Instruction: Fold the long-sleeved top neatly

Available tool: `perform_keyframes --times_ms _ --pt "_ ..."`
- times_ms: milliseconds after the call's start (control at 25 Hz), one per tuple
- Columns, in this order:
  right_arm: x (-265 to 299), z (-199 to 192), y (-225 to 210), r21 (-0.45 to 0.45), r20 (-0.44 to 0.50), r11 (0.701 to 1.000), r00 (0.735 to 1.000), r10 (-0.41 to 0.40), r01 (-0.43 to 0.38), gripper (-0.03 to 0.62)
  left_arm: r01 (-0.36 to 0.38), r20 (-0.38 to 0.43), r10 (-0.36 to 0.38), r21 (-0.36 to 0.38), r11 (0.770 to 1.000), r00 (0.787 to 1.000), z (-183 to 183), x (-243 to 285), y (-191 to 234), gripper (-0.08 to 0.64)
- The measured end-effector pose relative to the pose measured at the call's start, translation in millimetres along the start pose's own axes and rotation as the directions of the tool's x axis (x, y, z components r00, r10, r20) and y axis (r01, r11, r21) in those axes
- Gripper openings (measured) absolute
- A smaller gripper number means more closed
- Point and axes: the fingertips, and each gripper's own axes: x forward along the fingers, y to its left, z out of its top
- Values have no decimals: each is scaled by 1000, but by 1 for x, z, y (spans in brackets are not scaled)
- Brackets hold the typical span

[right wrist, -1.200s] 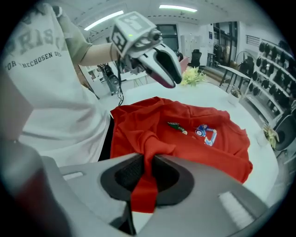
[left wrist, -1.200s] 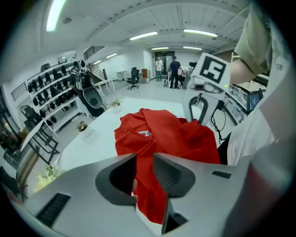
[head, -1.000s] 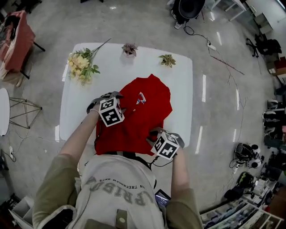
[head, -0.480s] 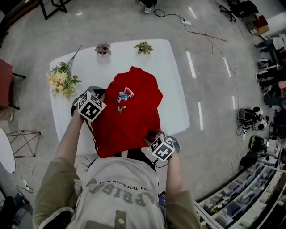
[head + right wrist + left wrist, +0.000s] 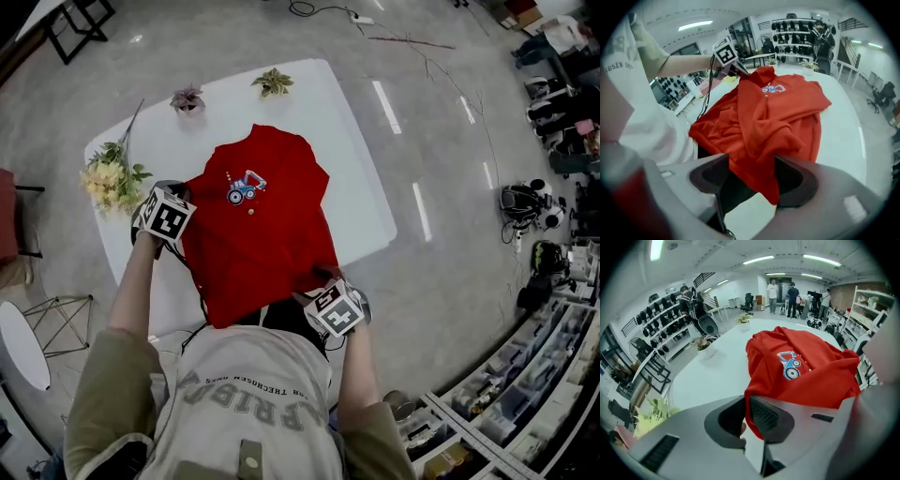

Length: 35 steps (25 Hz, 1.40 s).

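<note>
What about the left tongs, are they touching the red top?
Touching. The left gripper view shows the left tongs, which have just been closing, pinched shut on a fold at the edge of the red top.

Your red long-sleeved top (image 5: 258, 234) lies rumpled and front up on the white table (image 5: 361, 178), its blue-and-red tractor print (image 5: 244, 187) showing toward the far end, folds bunched along one side, and its near edge hanging past the table's edge toward you.
</note>
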Motion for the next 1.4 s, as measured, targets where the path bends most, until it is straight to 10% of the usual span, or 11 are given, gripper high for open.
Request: perform_keyframes --times_ms 320,480,560,720,880,1040,1160,1400 --pt "-8 12 -40 156 131 982 984 -125 104 278 26 82 -34 100 995 996 13 -15 -6 162" --pt "-14 22 -47 194 168 976 977 -132 99 54 38 62 -46 121 992 997 9 -5 -10 78" --pt "-25 29 -50 236 218 967 965 -147 94 43 -21 103 15 62 998 995 11 -9 4 37" --pt "-36 42 -75 409 269 908 938 -219 95 43 -54 105 63 -90 994 992 6 -2 28 38" --pt "-5 34 -99 519 75 831 958 -275 198 43 -29 4 31 -212 977 1000 -10 23 35 40" --pt "6 36 -103 453 18 857 959 -283 245 64 -38 -23 34 -208 977 999 -16 28 36 77" --pt "-4 41 -92 442 90 884 972 -216 155 237 -38 2 39 -146 989 999 -14 8 40 183" --pt "-15 34 -70 440 101 890 978 -180 118 252 -10 133 16 -43 999 991 27 -26 38 215"
